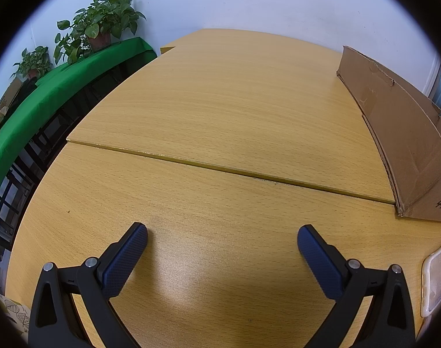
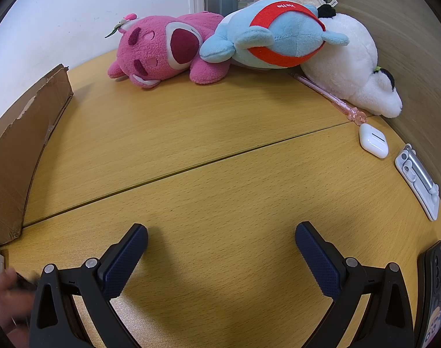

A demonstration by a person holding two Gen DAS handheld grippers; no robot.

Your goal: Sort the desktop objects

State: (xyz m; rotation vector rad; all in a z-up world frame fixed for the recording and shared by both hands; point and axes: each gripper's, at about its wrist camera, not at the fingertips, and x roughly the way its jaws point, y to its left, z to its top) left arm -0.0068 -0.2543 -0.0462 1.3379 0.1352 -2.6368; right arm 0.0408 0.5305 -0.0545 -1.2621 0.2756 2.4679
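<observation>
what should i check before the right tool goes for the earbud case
1. Right tool open, nothing between its fingers: ok.
2. Earbud case in view and lying free on the table: ok.
3. Room around the case: not ok, the pink pen ends just beside it and the white plush is close behind.
4. Bare table between the tool and the case: ok.
5. Left tool open and away from the case: ok.
6. Where the case should go: cannot tell; the cardboard box shows only its outer wall.
</observation>
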